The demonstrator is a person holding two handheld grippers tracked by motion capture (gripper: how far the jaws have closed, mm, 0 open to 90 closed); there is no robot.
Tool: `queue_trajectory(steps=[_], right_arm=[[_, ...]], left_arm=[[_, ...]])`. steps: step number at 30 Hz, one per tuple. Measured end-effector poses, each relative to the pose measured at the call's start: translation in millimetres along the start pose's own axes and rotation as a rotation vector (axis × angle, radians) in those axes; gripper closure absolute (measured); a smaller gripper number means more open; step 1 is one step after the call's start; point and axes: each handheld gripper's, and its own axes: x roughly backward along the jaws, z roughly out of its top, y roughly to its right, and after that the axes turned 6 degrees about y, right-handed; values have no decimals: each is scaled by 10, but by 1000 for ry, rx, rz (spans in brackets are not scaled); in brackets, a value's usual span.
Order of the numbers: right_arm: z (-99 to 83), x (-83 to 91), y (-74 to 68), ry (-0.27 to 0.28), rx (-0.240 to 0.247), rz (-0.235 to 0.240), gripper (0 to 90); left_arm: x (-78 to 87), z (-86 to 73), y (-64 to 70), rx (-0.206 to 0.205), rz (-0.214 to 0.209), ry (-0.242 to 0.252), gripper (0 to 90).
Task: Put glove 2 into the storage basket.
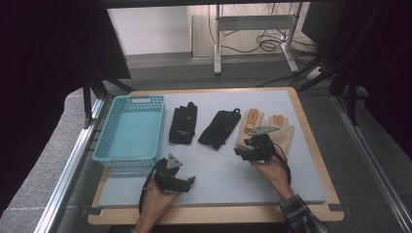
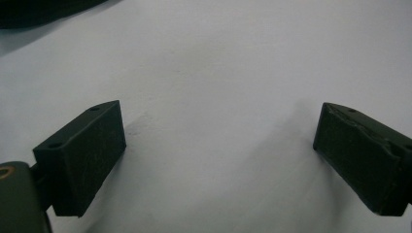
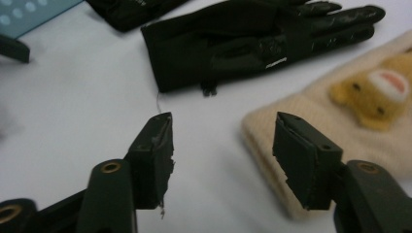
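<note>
Two black gloves lie side by side on the grey mat, one (image 1: 183, 124) near the basket and one (image 1: 219, 128) to its right, the latter also in the right gripper view (image 3: 243, 41). A cream glove (image 1: 286, 130) with a yellow bear face (image 3: 384, 90) lies further right. My right gripper (image 1: 241, 151) stands open just above the cream glove's cuff (image 3: 265, 133), one jaw over the cuff, the other over bare mat. My left gripper (image 1: 188, 182) is open low over bare mat (image 2: 218, 121) near the front, with nothing between its jaws.
A light blue plastic basket (image 1: 130, 131) with nothing in it stands at the mat's left side. The wooden table edge (image 1: 218, 214) runs along the front. Metal rails flank the table; a desk frame and cables stand beyond the far edge.
</note>
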Motion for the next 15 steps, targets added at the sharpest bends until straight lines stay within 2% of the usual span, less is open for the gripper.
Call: queue_trajectory(steps=[5,10,11,13,15], right_arm=[[182,-172,83,11,-3,-16,499],[308,-317,134,10,-11,-28,513],[367,-403,156,11,-17,-39,492],[395,-450,165,15,-22,-44,469],[476,-607,184,13,-37,-60,396]], left_arm=[[0,0,0,0,0,0,51],[0,0,0,1,0,0,51],[3,1,-4,-6,0,-5,51],[1,0,-2,-2,0,-2,51],[0,0,-2,-1,0,-1,51]])
